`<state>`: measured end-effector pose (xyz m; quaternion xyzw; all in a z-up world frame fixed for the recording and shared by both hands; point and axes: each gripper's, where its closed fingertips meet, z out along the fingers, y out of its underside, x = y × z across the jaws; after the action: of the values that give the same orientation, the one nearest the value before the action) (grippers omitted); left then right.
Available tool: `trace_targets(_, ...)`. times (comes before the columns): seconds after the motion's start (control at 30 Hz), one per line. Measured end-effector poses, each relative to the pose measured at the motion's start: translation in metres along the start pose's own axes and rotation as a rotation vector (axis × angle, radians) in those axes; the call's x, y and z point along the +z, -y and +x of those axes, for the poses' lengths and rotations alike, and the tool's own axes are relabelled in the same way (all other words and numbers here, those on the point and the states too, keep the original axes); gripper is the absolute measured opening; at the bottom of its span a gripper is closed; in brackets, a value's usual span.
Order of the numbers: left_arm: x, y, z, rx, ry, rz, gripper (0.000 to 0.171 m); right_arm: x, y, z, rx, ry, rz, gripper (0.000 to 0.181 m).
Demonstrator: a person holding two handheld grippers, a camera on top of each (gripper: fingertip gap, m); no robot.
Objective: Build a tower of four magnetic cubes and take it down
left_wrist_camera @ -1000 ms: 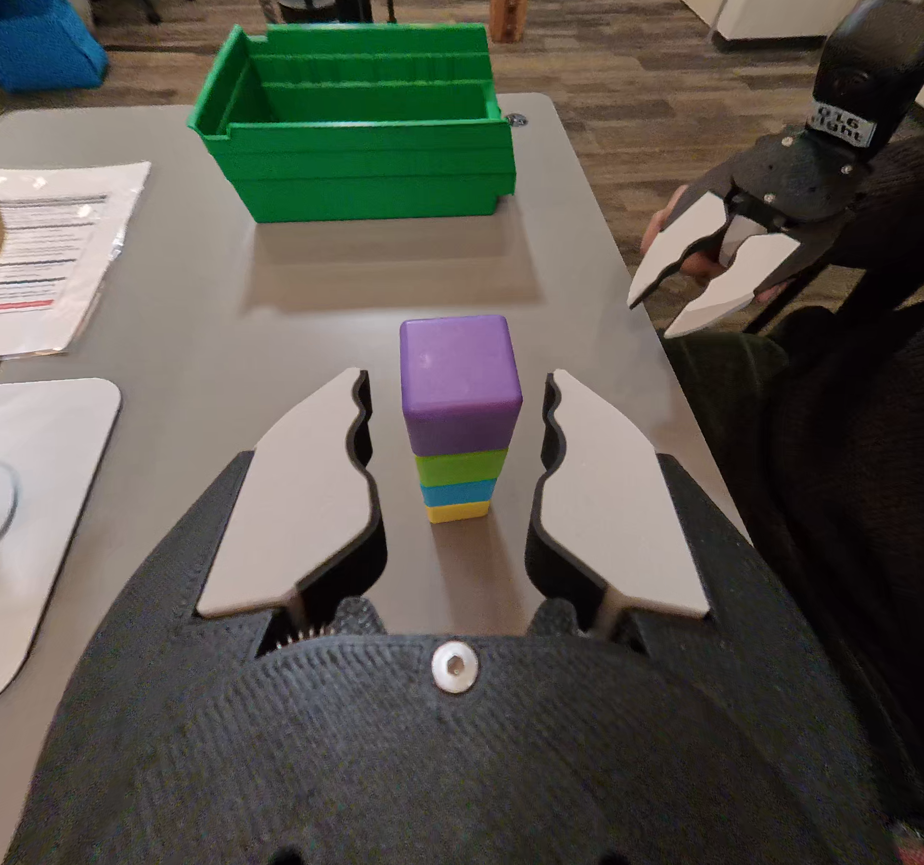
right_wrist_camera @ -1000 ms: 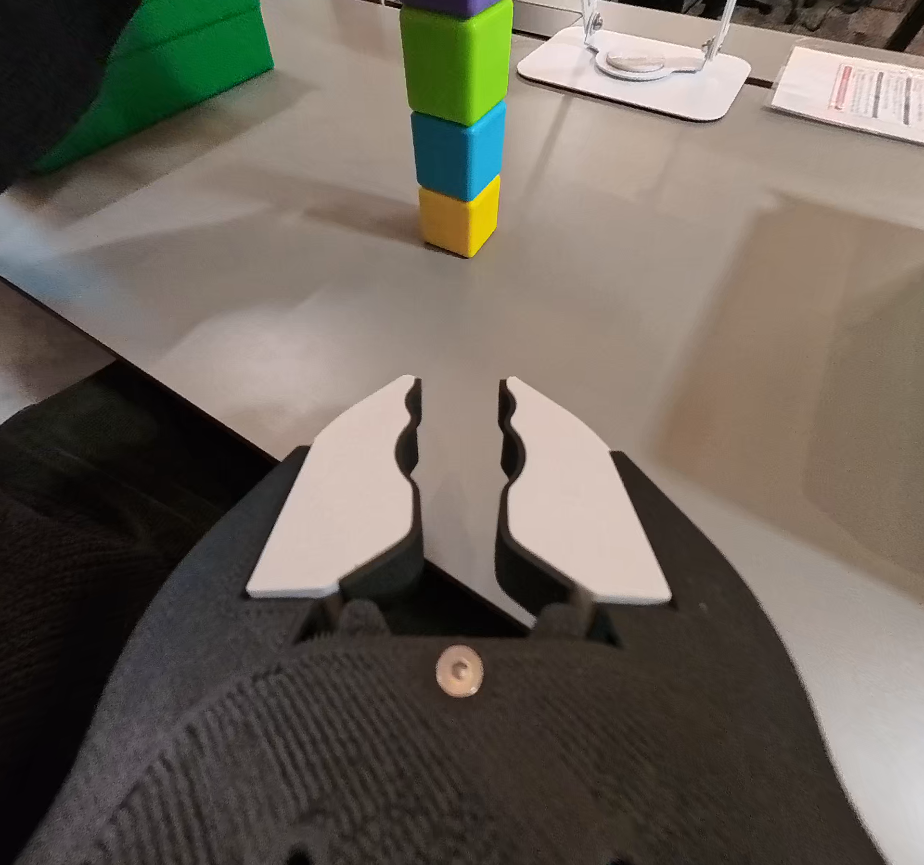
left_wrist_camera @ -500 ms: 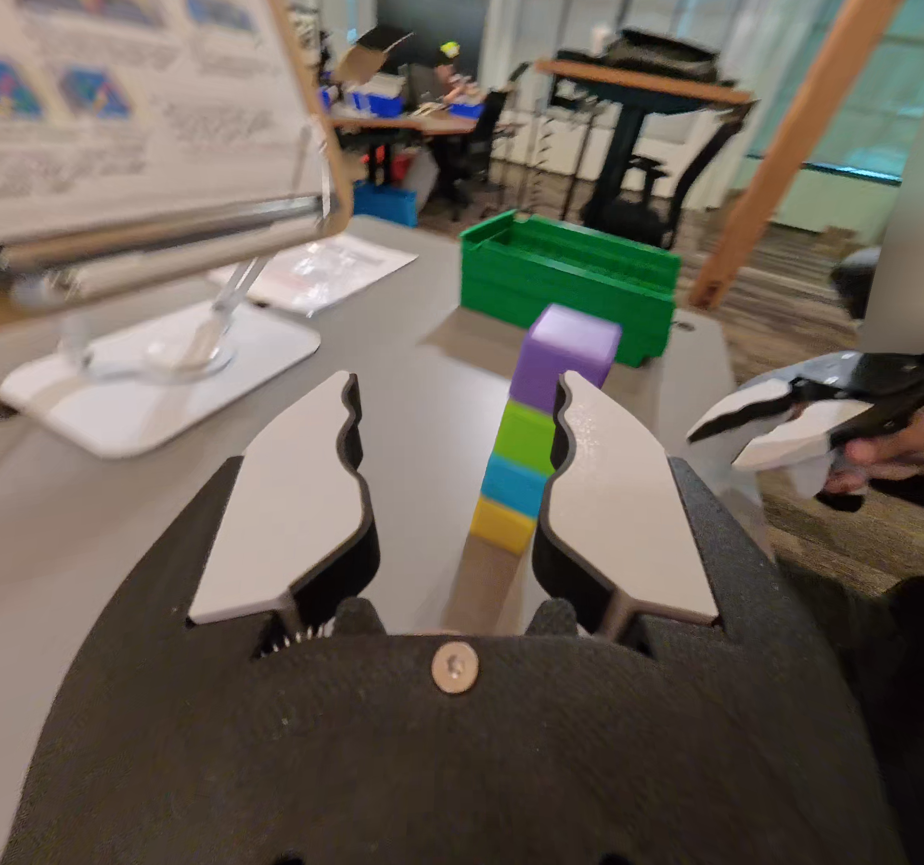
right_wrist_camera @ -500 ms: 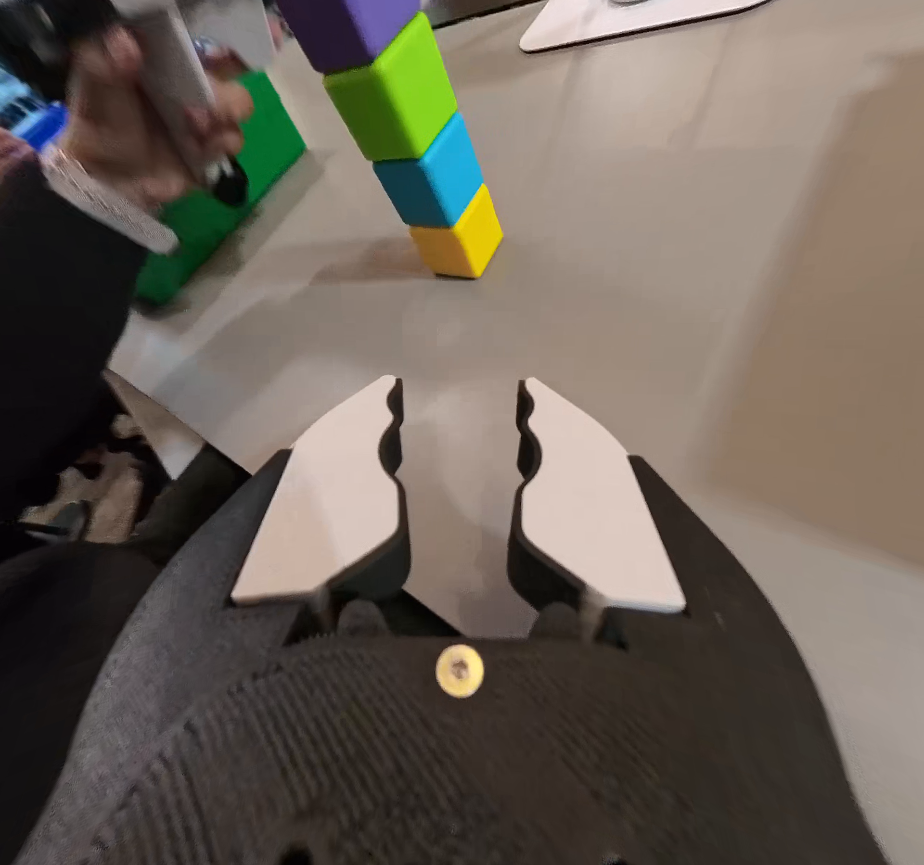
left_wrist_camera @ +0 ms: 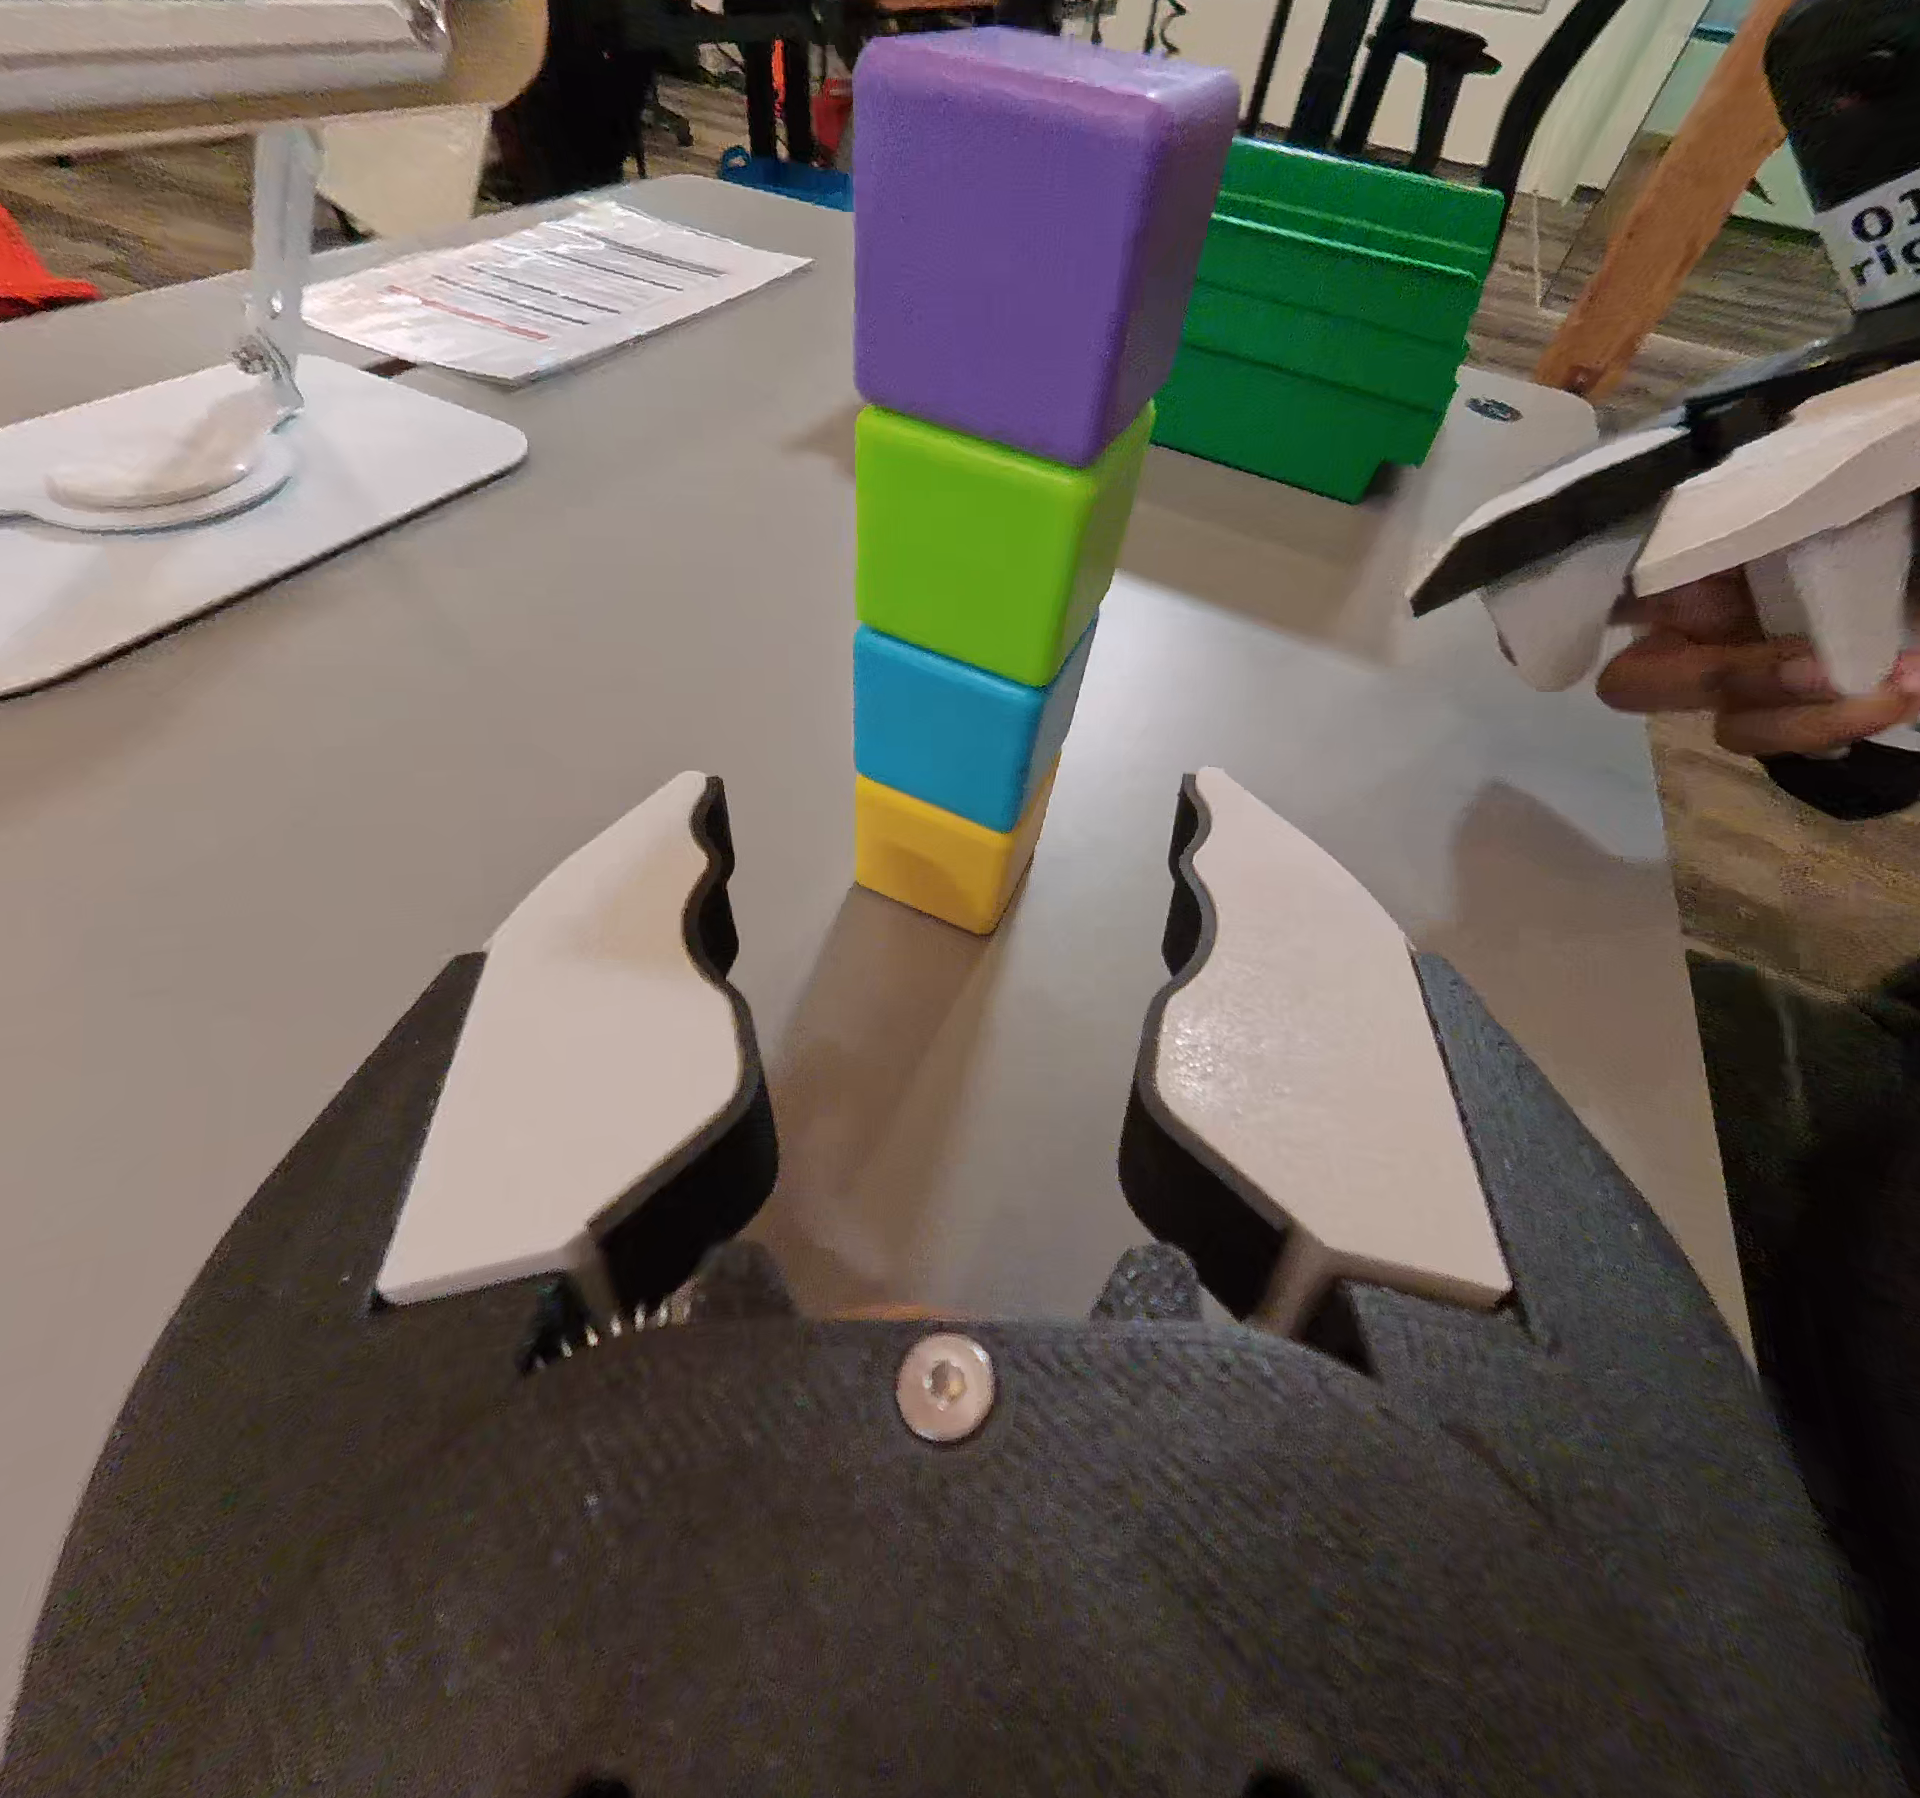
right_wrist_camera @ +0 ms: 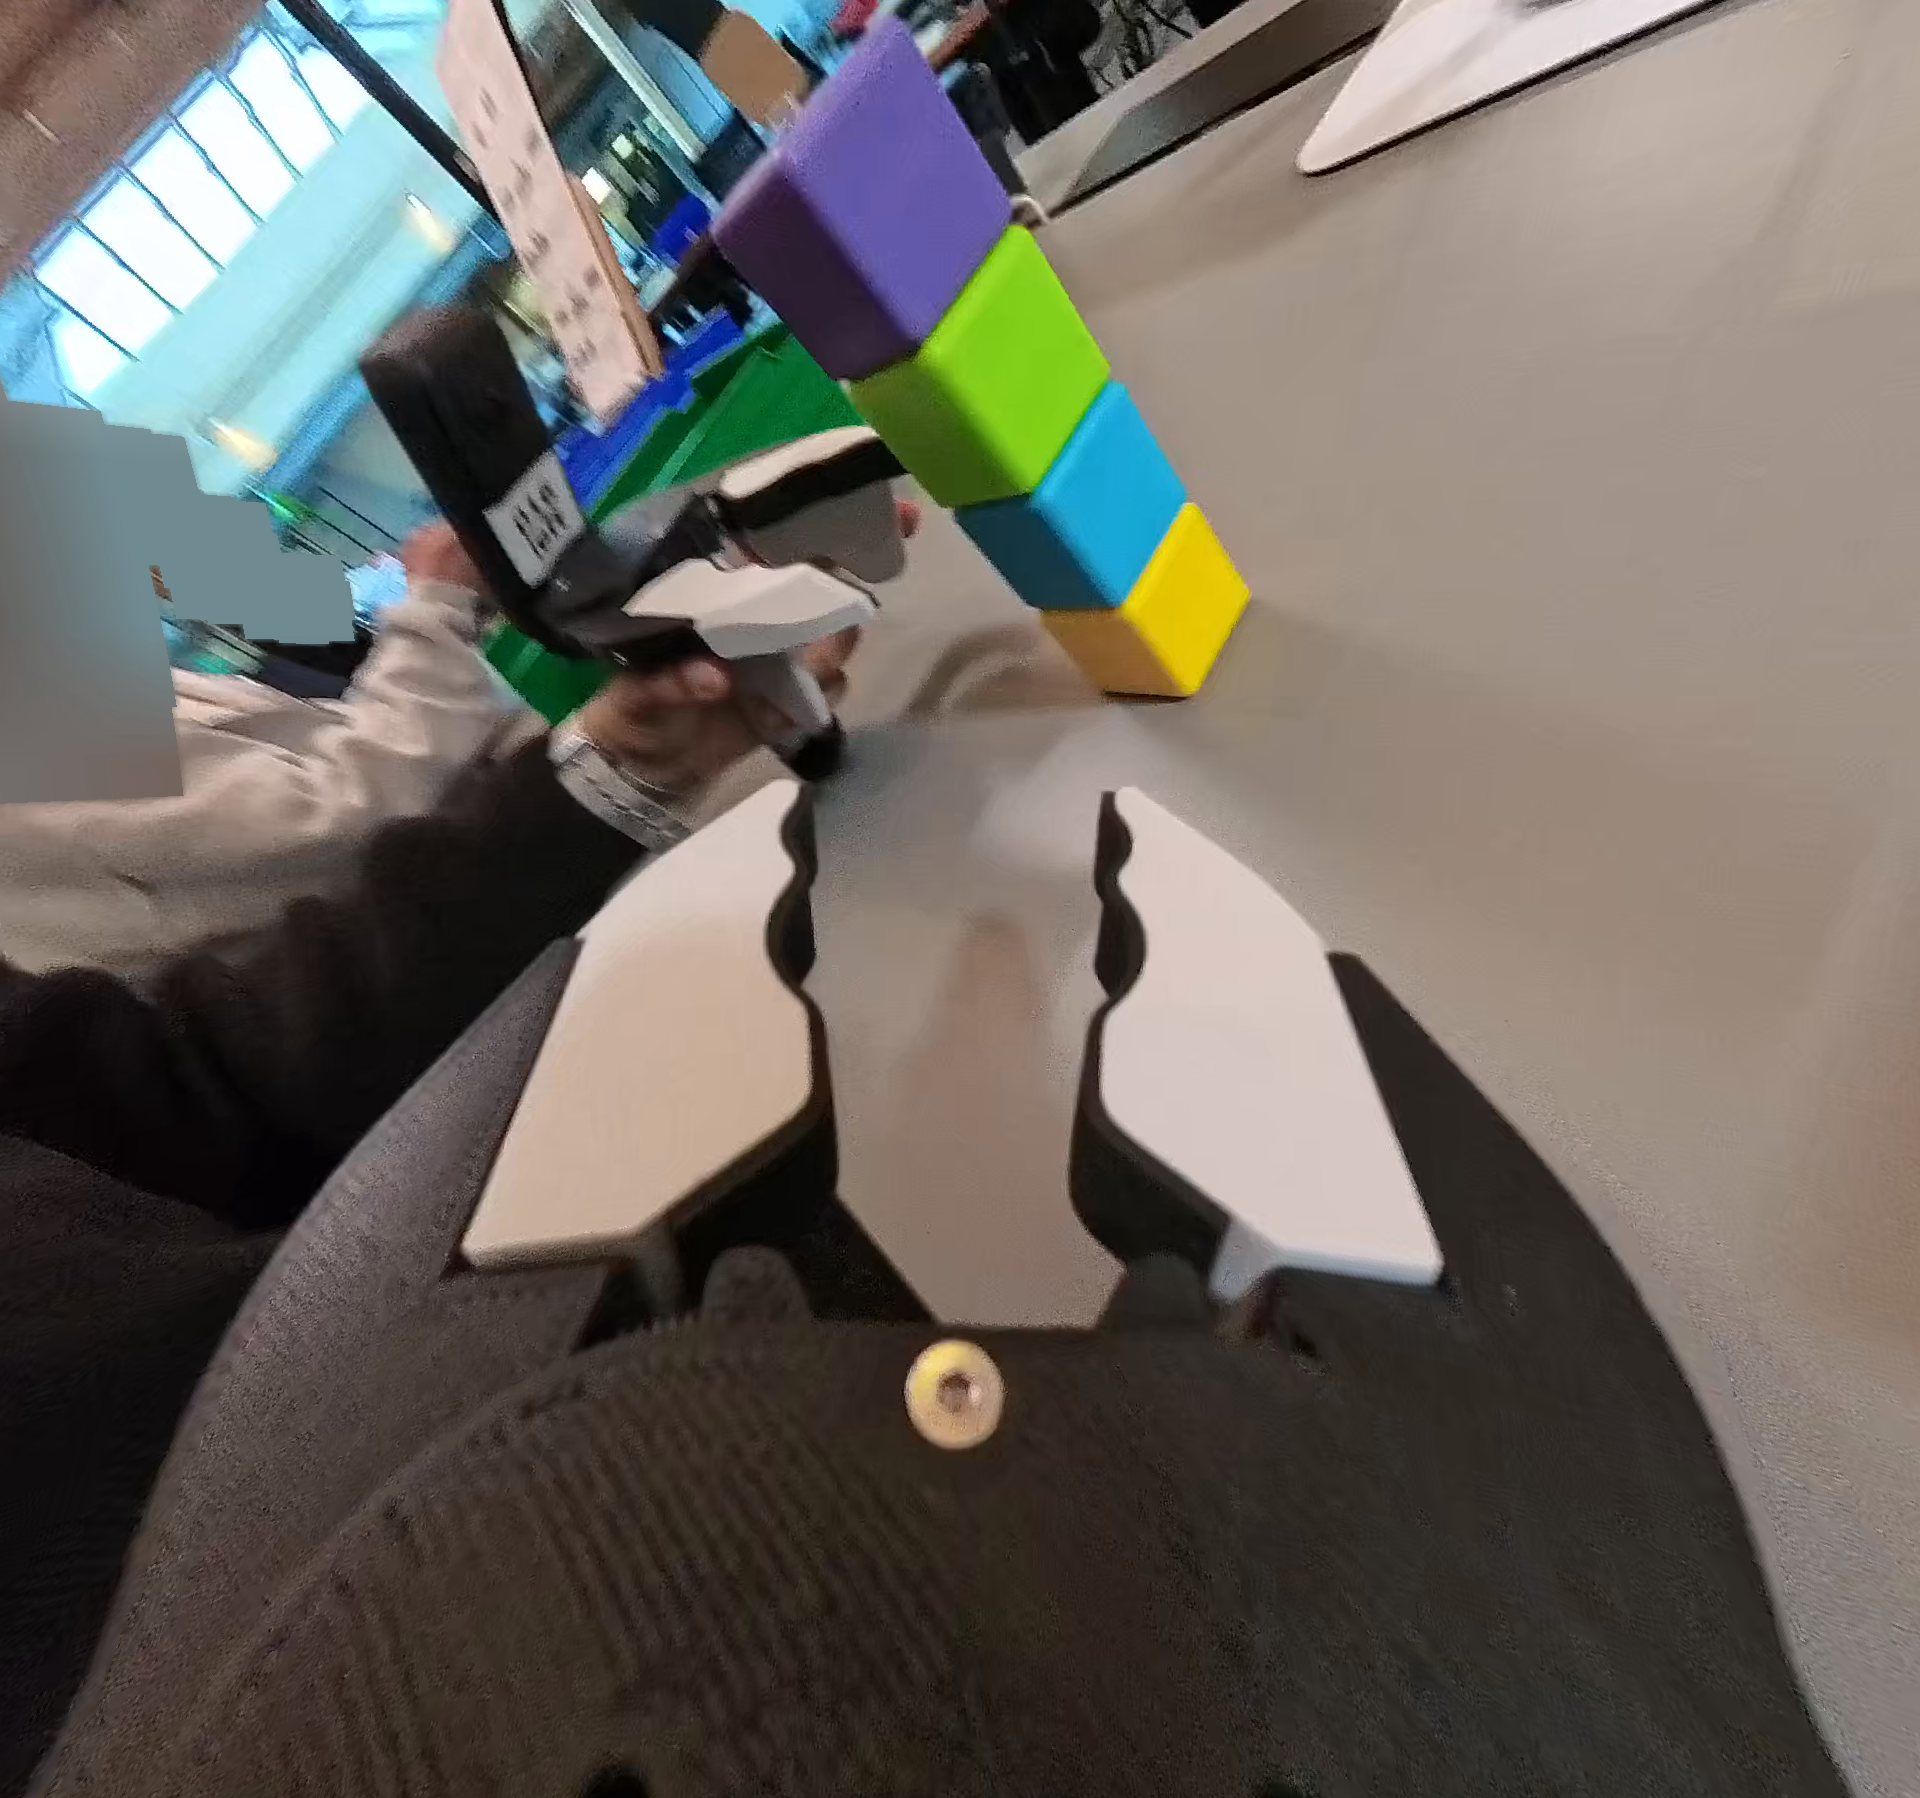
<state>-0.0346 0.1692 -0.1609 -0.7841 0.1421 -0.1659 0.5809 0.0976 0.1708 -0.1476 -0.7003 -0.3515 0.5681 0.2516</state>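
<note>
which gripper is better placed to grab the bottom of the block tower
Left, probably. The left hand-held gripper is open wide, level with the yellow block and centred on it. The right hand-held gripper is open more narrowly, farther back and tilted.

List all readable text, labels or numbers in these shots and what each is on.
White label on the right hand-held gripper: characters cut off by the frame edge, not quoted.
Tag on the left hand-held gripper: blurred, unreadable.
Printed sheet on the table: lines too small to read.
Board in the background: blurred, unreadable.
Blocks: no writing.
</note>
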Motion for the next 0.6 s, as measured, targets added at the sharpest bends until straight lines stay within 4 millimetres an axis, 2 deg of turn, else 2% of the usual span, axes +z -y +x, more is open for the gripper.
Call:
trace_targets(0.13,-0.010,0.019,0.004,-0.031,0.010,0.090,0.081,0.000,-0.004,-0.008,0.203,0.095,0.033,0.057)
trace_targets(0.23,-0.019,0.022,0.006,-0.004,0.027,0.087,0.082,0.002,-0.004,-0.008,0.138,0.087,0.034,0.061)
trace_targets(0.3,-0.025,0.020,0.000,0.051,0.090,0.068,0.078,0.005,0.003,-0.024,0.117,0.176,0.048,0.057)
trace_targets(0.37,-0.030,0.024,-0.003,0.084,0.138,0.086,0.074,0.009,0.011,-0.031,0.091,0.197,0.065,0.055)
trace_targets(0.47,-0.025,0.028,0.003,0.070,0.111,0.079,0.074,0.018,0.035,-0.022,-0.032,0.131,0.143,0.060)
trace_targets(0.6,-0.012,0.028,0.008,0.038,0.063,0.068,0.075,0.019,0.083,-0.035,-0.209,0.293,0.319,0.062)
